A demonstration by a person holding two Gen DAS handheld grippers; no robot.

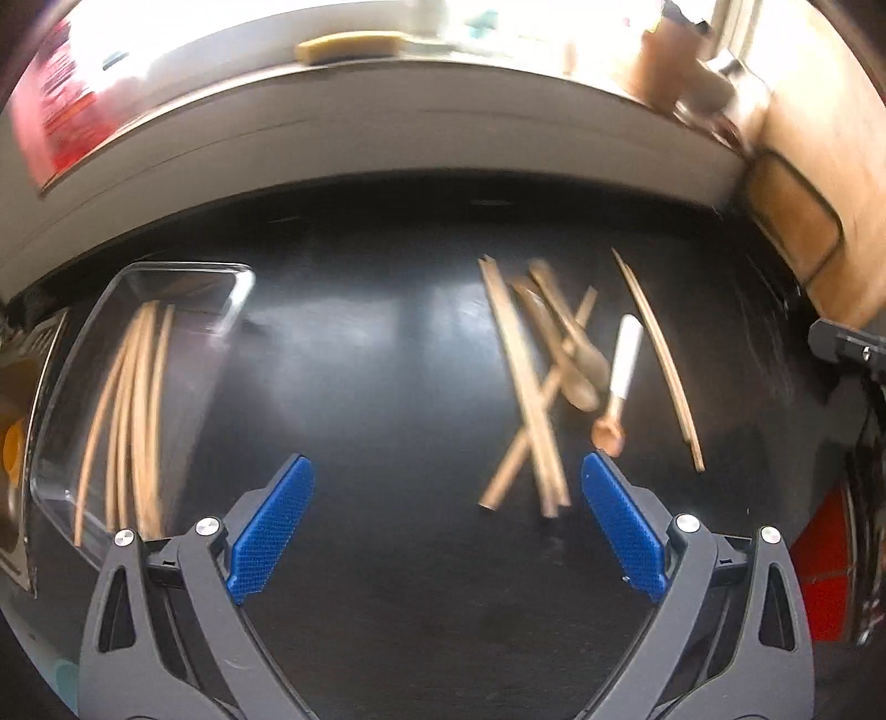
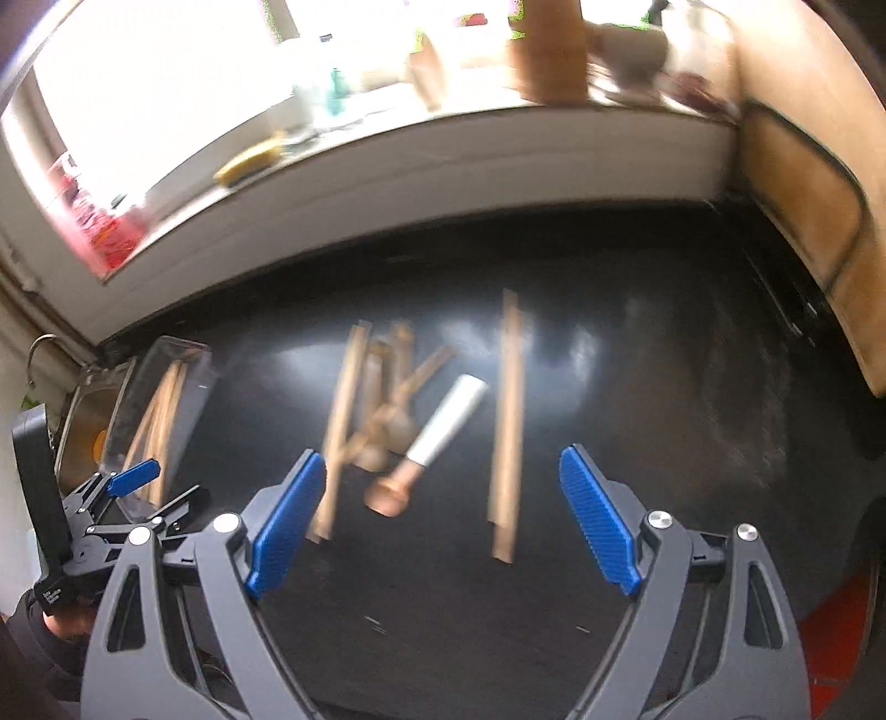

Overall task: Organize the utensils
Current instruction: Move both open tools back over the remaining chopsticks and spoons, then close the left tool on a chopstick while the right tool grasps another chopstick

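A pile of wooden chopsticks [image 1: 526, 382] and wooden spoons [image 1: 570, 343] lies on the black table [image 1: 360, 360], with a white-handled small scoop [image 1: 623, 365] beside it and one chopstick [image 1: 662, 360] apart to the right. A clear tray [image 1: 111, 399] at the left holds several chopsticks. My left gripper [image 1: 446, 526] is open and empty, above the table between tray and pile. My right gripper [image 2: 443, 518] is open and empty, just in front of the pile [image 2: 382, 410], scoop [image 2: 437, 437] and a chopstick pair [image 2: 506, 432]. The left gripper [image 2: 138, 487] shows by the tray [image 2: 160, 410].
A white windowsill [image 1: 387, 127] with a yellow sponge [image 1: 349, 47] and blurred jars runs along the back. A wooden board [image 1: 797, 232] leans at the right edge. A sink [image 2: 91, 421] lies left of the tray. Something red [image 1: 825, 559] sits at the lower right.
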